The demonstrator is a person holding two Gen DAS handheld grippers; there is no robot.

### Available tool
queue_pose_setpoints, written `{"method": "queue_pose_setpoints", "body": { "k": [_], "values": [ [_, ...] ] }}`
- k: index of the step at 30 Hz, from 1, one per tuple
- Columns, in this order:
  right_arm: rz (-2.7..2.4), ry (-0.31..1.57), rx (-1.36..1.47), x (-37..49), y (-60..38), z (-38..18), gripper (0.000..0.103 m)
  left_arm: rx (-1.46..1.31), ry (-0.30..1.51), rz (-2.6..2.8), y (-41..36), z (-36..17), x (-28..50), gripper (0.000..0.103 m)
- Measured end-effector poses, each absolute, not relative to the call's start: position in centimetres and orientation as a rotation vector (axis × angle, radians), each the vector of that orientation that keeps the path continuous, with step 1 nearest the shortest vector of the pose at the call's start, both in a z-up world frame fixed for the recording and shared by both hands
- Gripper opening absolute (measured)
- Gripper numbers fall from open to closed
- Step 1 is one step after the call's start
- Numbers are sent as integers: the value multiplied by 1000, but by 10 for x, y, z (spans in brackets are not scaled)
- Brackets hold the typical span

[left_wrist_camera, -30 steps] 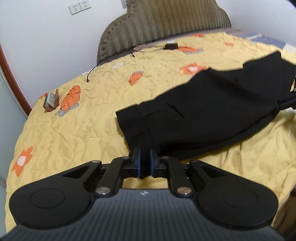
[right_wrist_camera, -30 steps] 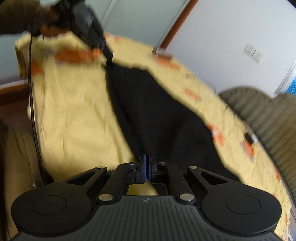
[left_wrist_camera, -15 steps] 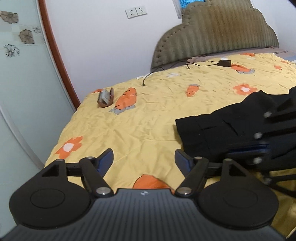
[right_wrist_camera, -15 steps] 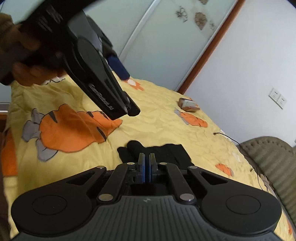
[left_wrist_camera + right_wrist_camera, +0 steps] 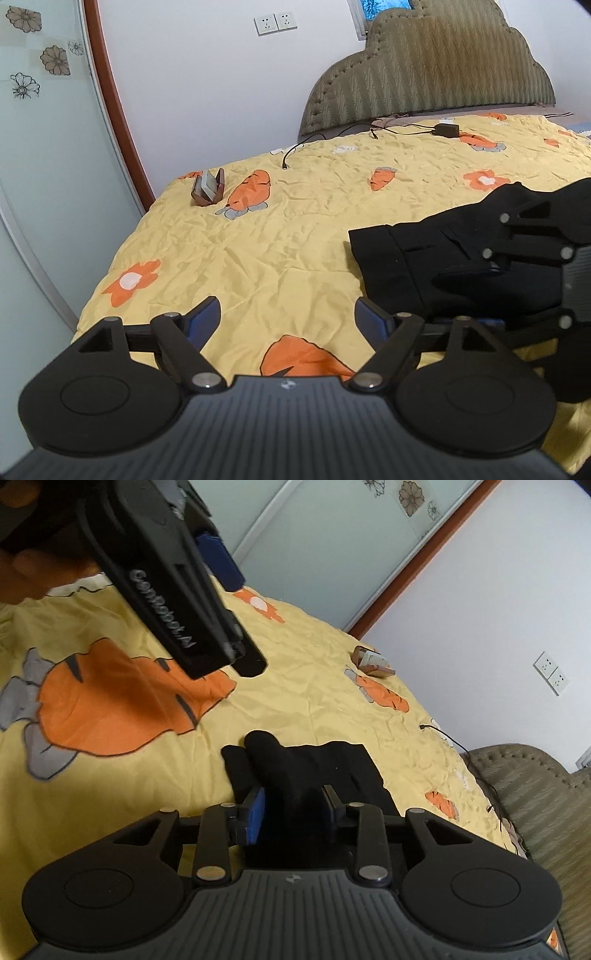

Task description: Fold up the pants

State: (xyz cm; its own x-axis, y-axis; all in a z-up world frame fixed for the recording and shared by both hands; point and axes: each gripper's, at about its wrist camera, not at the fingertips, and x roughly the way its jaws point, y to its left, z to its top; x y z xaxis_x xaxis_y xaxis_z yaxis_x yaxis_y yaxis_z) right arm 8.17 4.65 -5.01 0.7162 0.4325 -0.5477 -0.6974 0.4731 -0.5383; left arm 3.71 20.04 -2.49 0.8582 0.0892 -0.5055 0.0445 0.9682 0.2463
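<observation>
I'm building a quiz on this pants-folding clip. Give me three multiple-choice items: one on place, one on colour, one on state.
1. Where do the pants lie?
A. on the bedspread
B. on the floor
C. on a chair

2. What colour are the pants?
A. blue
B. black
C. grey

3. How do the left gripper jaws stand?
A. shut on the pants
B. shut on a cable
C. open, holding nothing

Key: 1 A, yellow bedspread shows around them; 2 B, the cloth is plain black; 3 C, only bedspread shows between the jaws.

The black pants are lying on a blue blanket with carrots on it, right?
Not blue. The left wrist view shows the black pants lying on a yellow blanket with orange carrots on it.
</observation>
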Motion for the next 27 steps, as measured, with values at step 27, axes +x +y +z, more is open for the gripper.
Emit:
{"method": "queue_pose_setpoints", "body": {
  "k": [27],
  "values": [
    [315, 703, -380, 62, -180, -44, 32, 259, 661, -140, 56, -54, 116, 91]
  ]
}}
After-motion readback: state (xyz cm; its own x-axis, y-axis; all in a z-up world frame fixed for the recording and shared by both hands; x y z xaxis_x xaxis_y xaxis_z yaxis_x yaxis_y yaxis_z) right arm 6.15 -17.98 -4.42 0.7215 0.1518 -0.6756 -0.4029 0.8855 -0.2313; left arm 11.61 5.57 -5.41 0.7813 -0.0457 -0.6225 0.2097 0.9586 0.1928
